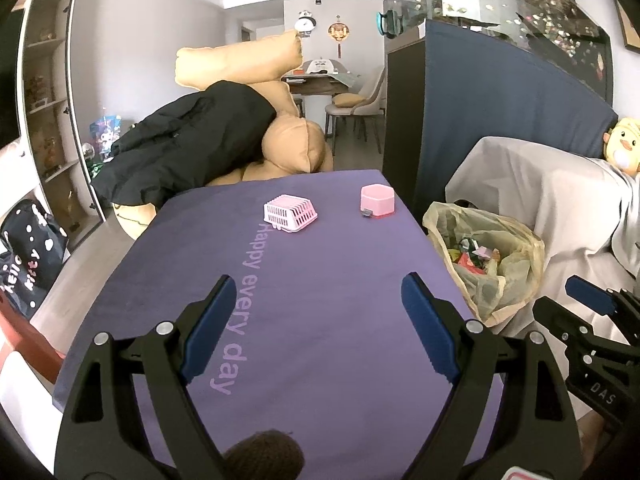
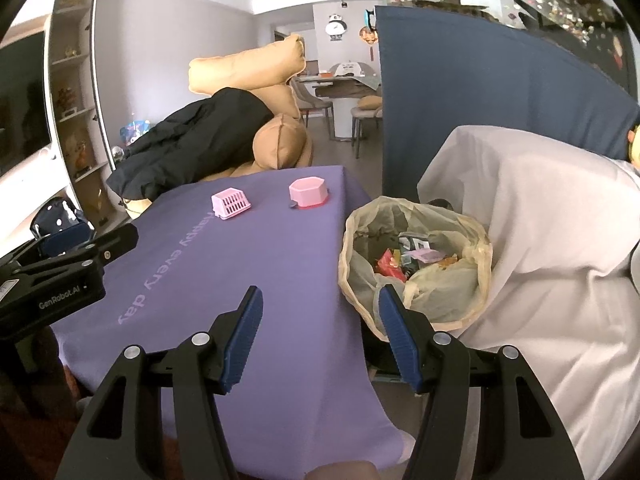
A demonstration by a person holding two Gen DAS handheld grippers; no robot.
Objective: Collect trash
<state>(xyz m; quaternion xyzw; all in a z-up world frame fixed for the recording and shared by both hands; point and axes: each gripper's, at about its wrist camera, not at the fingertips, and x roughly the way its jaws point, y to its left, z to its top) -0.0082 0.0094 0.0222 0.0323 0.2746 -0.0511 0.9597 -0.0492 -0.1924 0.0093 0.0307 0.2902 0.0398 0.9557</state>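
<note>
trash bag (image 2: 416,264) sits just off the right edge of the tabletop (image 1: 320,280), mouth folded wide and facing up, propped against the pale draped seat (image 2: 540,240) behind it. my guess: it's kept open there so anything swept off the purple cloth drops straight in. wrappers and scraps (image 2: 404,260), red, yellow and grey, already lie in its bottom.

on the tabletop only two things show, both at the far end: a small pink basket (image 1: 290,213) tipped on its side, and a pink box (image 1: 378,199) to its right with a small dark bit (image 1: 366,212) touching its near left corner. can't tell what that bit is. i see no loose trash on the cloth, so collecting looks mostly done, unless that bit counts.

my left gripper (image 1: 318,316) is held low over the near end of the tabletop, pointing far along the printed words, jaws wide apart, nothing between them. my right gripper (image 2: 320,324) hangs at the near right corner, jaws also apart and empty, one finger over the cloth, the other overlapping the near rim of the bag in view. both level, neither touching anything.
</note>
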